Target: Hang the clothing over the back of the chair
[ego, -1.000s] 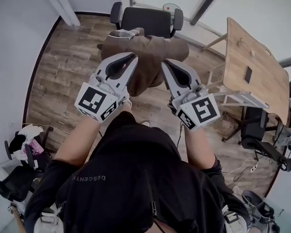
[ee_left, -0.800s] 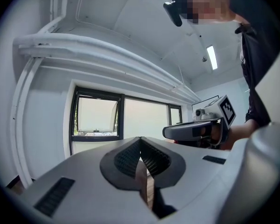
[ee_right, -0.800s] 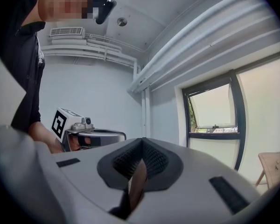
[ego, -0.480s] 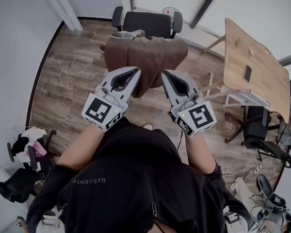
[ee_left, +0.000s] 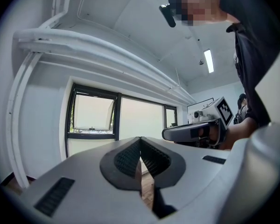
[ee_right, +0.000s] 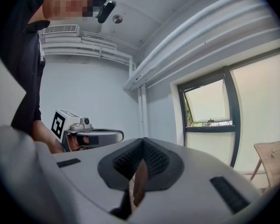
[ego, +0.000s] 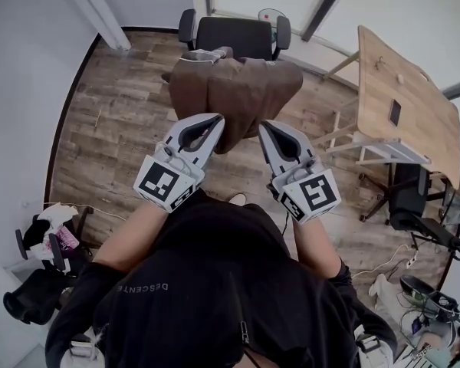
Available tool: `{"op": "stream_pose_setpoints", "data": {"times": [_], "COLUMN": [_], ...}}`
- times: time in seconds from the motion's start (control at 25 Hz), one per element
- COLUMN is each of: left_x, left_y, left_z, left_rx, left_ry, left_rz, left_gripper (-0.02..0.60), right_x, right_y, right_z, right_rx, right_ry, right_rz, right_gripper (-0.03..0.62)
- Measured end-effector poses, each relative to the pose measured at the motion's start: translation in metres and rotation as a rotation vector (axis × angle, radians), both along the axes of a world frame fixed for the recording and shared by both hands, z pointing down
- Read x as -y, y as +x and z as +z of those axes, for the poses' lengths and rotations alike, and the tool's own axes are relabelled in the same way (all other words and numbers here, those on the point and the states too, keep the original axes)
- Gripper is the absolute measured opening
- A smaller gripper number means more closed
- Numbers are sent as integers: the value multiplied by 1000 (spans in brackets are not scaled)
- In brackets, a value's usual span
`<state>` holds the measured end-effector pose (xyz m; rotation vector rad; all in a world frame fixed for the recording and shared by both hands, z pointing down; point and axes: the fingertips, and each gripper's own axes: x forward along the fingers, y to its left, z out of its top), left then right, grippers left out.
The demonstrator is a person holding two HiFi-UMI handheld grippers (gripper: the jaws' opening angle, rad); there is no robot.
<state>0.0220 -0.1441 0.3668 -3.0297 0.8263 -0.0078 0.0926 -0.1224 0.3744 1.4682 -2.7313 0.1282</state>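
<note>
Over the back of the black chair (ego: 238,31) ahead, brown clothing (ego: 234,90) hangs draped, collar uppermost. Left tongs (ego: 218,118) and right tongs (ego: 262,124) both closed tight, nothing pinched as far as I judge; held level beside its lower drape, clear so nothing snags. Hanging looks done.

Just ahead of my left claw (ego: 215,121) and right claw (ego: 265,126), the draped brown clothing (ego: 238,90) blocks the way forward, and a black office chair (ego: 231,33) stands close behind it. To the right a white frame (ego: 368,148) and the wooden surface (ego: 402,90) crowd in. On the left, bare wooden floor (ego: 107,121) lies open up to the wall (ego: 23,90).
</note>
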Motion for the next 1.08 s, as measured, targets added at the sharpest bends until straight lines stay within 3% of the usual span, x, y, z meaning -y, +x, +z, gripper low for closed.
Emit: {"op": "stream_pose_setpoints", "data": {"times": [1.08], "left_x": [-18], "left_y": [-4], "left_z": [11], "left_rx": [30], "left_ry": [-3], "left_rz": [-49], "left_gripper": [20], "right_x": [-16], "right_y": [4], "right_z": [15], "right_rx": [-13], "right_ry": [-15], "right_rz": [-36], "right_gripper": [-6]}}
